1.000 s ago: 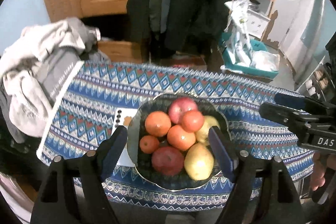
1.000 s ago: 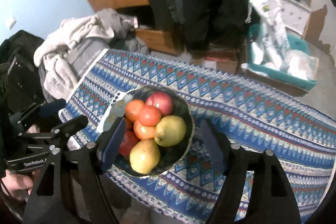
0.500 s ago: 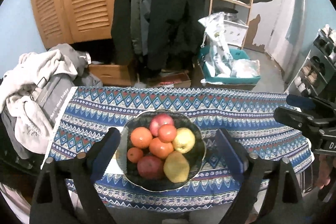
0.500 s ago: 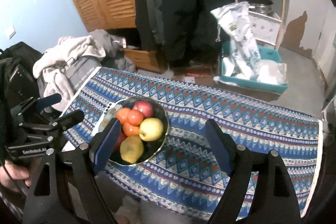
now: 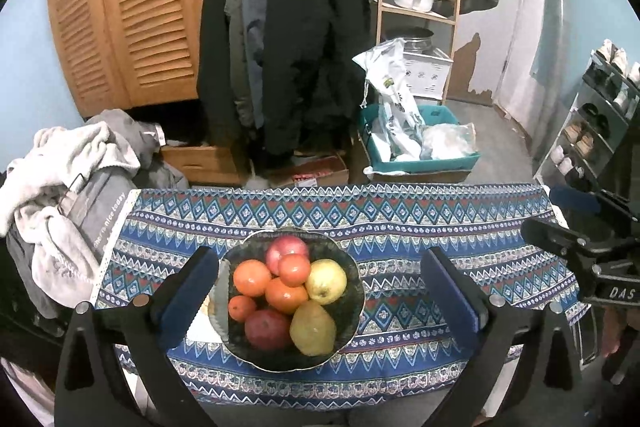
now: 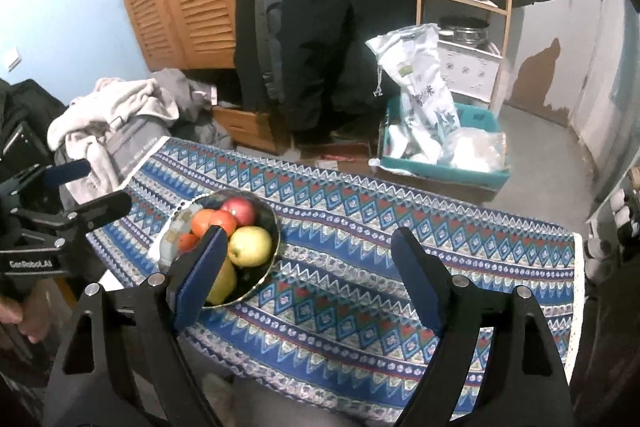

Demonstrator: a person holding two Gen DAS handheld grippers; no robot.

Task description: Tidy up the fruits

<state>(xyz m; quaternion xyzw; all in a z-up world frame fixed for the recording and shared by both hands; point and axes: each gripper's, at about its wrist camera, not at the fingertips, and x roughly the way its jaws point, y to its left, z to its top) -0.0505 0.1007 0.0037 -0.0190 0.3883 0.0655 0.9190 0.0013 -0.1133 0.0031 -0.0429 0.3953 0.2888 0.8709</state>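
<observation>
Fruit bowl piled with apples, oranges and pears, resting on the patterned desk near its left end, with left tongs above it, jaws opening wide and empty, and right tongs just right of the bowl, spread apart, gripping nothing.

From my right view a finger hides part of the bowl and pear; card under bowl mostly covered, print unreadable
</observation>
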